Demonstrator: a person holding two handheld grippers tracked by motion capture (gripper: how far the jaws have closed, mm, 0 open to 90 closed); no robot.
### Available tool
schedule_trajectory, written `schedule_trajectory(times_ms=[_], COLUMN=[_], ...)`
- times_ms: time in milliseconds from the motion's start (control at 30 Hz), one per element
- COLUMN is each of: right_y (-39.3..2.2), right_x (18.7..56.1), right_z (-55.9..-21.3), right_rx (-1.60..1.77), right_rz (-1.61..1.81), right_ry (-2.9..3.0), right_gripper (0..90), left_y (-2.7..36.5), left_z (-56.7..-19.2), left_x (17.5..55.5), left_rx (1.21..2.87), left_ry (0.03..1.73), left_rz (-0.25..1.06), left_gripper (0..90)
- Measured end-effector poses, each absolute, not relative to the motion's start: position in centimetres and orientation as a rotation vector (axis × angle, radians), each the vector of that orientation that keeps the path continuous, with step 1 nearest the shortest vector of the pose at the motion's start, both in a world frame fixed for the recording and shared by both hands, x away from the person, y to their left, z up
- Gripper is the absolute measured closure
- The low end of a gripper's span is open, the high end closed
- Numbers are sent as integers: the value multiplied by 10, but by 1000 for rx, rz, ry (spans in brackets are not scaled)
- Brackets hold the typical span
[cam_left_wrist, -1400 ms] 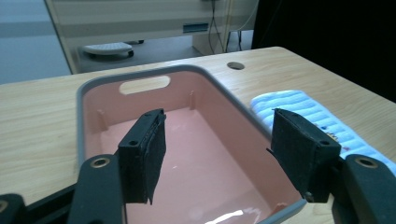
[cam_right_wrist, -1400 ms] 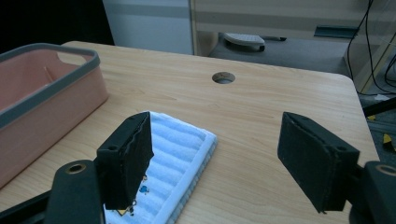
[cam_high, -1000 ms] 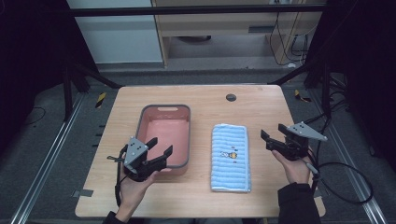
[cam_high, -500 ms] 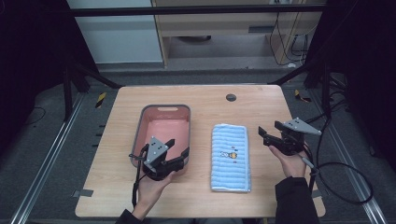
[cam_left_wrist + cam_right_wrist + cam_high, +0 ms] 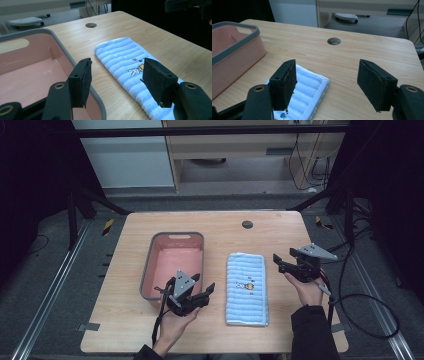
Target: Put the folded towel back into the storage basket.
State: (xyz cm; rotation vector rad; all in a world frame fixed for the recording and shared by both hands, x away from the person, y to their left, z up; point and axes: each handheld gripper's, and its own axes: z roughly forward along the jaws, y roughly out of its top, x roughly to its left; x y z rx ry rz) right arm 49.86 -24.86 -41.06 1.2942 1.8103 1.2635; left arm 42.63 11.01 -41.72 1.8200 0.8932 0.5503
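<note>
A light blue striped towel [image 5: 246,287] with a small cartoon print lies folded on the wooden table, right of a pink basin [image 5: 172,236] with a grey rim. My left gripper [image 5: 202,284] hovers at the basin's near right corner, pointing at the towel. It is open, its jaws have just been closing slightly, and nothing is between them. In the left gripper view the towel [image 5: 120,55] lies beyond the gripper [image 5: 116,67]. My right gripper [image 5: 278,262] sits just right of the towel, open, its jaws also just closing slightly on nothing. In the right gripper view the towel's corner [image 5: 309,85] lies under the gripper [image 5: 327,75].
The basin [image 5: 62,47] holds nothing. A round cable hole [image 5: 247,224] sits near the table's far edge. Cables trail from both grippers, the right one off the table's right side. Dark frame posts stand around the table.
My left gripper has moved right, from the basin's near left corner to its near right corner, closer to the towel. The right gripper has edged left toward the towel.
</note>
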Motion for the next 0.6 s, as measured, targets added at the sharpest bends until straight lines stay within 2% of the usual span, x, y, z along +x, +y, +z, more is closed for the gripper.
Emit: schedule_trajectory(times_ms=[600], right_y=[-239], right_x=[524], right_z=[-432], right_rx=[1330], right_rz=[1220], right_ry=[1878], right_gripper=[332], left_y=[74], left_z=[-434], left_x=[426], left_rx=[1886], left_ry=[852], left_rz=[500], left_gripper=[431])
